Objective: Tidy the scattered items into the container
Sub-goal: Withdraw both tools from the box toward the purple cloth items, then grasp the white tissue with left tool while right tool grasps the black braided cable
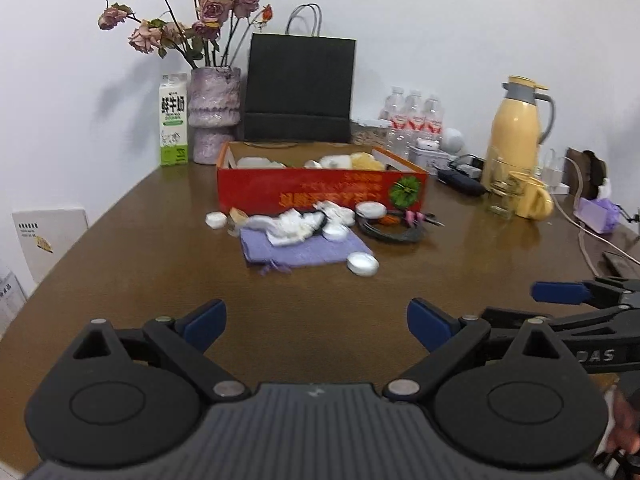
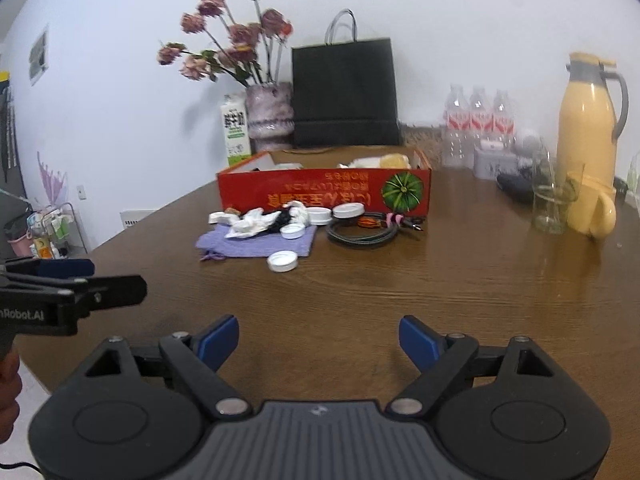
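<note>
A red cardboard box stands mid-table with several pale items inside. In front of it lie a purple cloth, crumpled white tissue, several white round lids and a coiled black cable. My left gripper is open and empty, well short of the pile. My right gripper is also open with nothing between its fingers, and shows at the right edge of the left wrist view.
Behind the box stand a black paper bag, a vase of dried roses and a milk carton. At the right are water bottles, a yellow thermos, a glass, a yellow mug.
</note>
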`<action>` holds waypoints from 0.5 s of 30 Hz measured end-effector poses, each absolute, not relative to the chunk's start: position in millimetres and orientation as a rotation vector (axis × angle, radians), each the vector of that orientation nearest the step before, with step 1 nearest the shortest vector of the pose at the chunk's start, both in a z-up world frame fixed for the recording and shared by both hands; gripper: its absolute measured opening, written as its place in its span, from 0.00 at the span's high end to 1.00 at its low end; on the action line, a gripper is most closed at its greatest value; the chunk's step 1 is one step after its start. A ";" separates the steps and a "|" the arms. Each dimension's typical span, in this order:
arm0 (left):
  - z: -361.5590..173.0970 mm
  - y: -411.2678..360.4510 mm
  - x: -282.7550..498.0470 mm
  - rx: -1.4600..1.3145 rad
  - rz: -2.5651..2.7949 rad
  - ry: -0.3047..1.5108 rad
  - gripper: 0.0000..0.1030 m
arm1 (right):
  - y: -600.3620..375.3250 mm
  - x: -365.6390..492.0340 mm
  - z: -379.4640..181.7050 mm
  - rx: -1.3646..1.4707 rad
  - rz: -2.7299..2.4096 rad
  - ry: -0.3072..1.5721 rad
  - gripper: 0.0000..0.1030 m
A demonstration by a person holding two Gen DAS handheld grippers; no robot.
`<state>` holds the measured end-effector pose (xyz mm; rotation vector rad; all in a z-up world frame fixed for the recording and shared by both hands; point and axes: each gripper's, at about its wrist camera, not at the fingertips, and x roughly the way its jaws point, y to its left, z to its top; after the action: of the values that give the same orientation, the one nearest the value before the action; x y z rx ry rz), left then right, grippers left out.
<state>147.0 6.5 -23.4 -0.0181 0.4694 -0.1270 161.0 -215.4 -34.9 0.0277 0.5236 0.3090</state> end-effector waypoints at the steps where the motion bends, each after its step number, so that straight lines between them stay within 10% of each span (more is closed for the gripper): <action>1: -22.0 7.9 156.6 -0.012 -0.114 0.465 0.04 | -218.0 170.9 -33.8 0.037 0.304 0.530 0.15; 15: -24.5 14.8 306.5 -0.005 -0.125 0.540 0.29 | -222.6 348.7 -21.2 -0.015 0.236 0.549 0.18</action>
<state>306.5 14.8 -24.5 -0.0047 0.5396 -0.1252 348.7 -222.6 -21.2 -0.0147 0.5490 0.2355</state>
